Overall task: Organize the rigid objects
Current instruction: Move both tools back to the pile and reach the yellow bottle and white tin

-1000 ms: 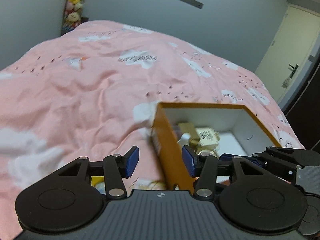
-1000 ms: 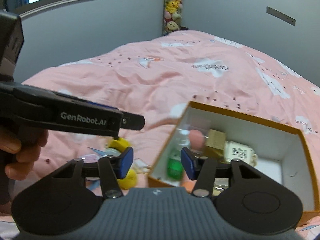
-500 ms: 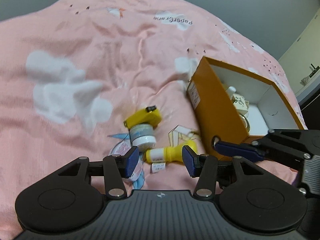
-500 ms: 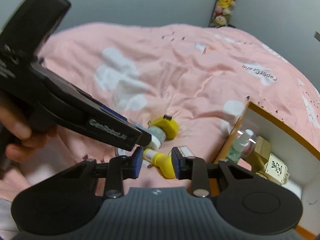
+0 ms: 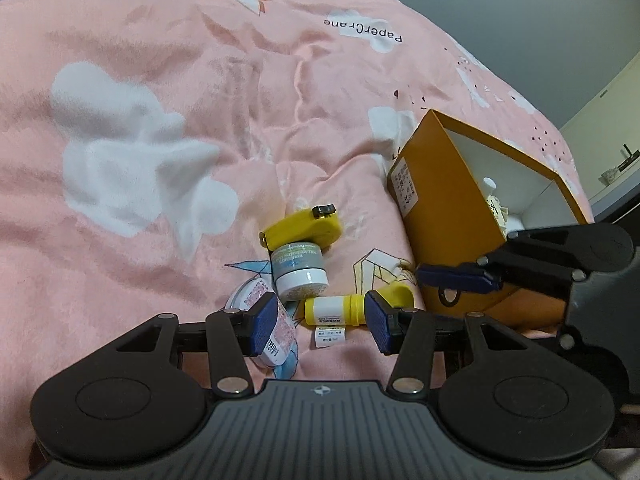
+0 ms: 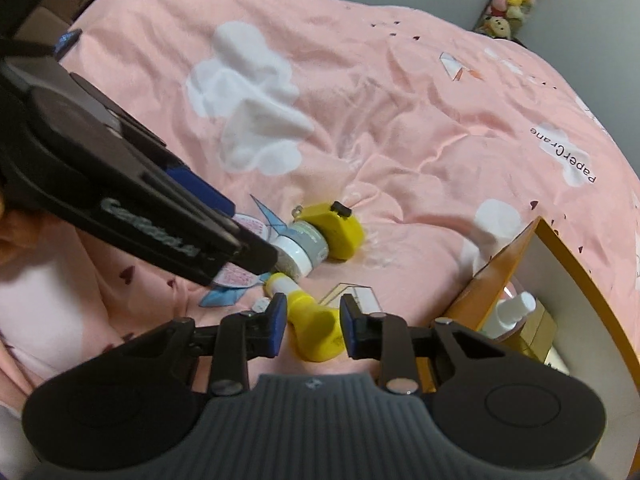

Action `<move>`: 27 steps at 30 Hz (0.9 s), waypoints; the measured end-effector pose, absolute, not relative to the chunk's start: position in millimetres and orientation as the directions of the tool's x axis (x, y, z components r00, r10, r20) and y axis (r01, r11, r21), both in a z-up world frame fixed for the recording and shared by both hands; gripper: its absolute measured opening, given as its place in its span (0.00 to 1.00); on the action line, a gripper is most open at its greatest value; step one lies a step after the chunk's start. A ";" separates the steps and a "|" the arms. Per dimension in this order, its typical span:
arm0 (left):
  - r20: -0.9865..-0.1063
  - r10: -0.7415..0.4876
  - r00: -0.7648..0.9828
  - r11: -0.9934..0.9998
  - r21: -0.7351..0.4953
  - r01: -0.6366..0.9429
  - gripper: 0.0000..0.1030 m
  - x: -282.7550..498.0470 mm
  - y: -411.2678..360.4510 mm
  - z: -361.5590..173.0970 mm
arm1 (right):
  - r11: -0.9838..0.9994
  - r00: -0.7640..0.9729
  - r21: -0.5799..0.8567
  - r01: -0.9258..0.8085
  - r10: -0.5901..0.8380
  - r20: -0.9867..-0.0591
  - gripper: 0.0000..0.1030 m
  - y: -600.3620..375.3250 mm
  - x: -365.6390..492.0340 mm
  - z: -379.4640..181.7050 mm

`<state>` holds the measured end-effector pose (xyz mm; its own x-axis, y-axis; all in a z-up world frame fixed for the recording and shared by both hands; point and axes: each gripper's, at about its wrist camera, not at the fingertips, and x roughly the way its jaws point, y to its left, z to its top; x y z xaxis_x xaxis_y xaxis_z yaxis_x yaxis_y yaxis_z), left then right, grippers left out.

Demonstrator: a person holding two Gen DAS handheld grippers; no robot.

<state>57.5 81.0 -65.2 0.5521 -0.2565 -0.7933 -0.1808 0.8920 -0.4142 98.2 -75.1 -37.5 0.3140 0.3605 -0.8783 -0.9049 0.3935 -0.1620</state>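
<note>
Several small items lie on the pink bedspread: a yellow tape measure (image 5: 304, 227), a grey-and-white jar (image 5: 299, 271), a round pink-labelled tin (image 5: 260, 322) and a yellow tube (image 5: 352, 307). My left gripper (image 5: 320, 322) is open, low over the tube and tin. My right gripper (image 6: 312, 326) is open, its pads either side of the tube's yellow cap (image 6: 316, 338), not visibly pressing it. The tape measure (image 6: 334, 232) and jar (image 6: 302, 250) also show in the right wrist view.
An orange box (image 5: 432, 208) with a white inside stands right of the items and holds bottles and small cartons (image 6: 520, 320). The right gripper's fingers (image 5: 460, 278) reach in front of the box. Stuffed toys (image 6: 508, 4) sit at the far wall.
Both grippers swung from the box down to the loose items. The right gripper moved closer, now straddling the yellow tube's cap. The left gripper lowered towards the tube and tin.
</note>
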 end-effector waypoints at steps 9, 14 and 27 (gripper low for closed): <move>-0.814 -0.257 0.521 0.887 -0.413 -0.208 0.56 77.5 79.9 -80.7 | 0.302 0.288 -0.194 -0.934 0.308 -0.907 0.36 -63.8 115.3 -52.4; -0.848 -0.200 0.491 0.919 -0.336 -0.205 0.56 79.7 72.1 -81.2 | 0.300 0.228 -0.133 -0.945 0.309 -0.923 0.36 -64.7 128.0 -48.3; -0.908 -0.070 0.412 0.931 -0.208 -0.299 0.67 72.4 78.1 -93.5 | 0.250 0.160 -0.089 -0.964 0.279 -0.947 0.37 -54.9 127.7 -73.8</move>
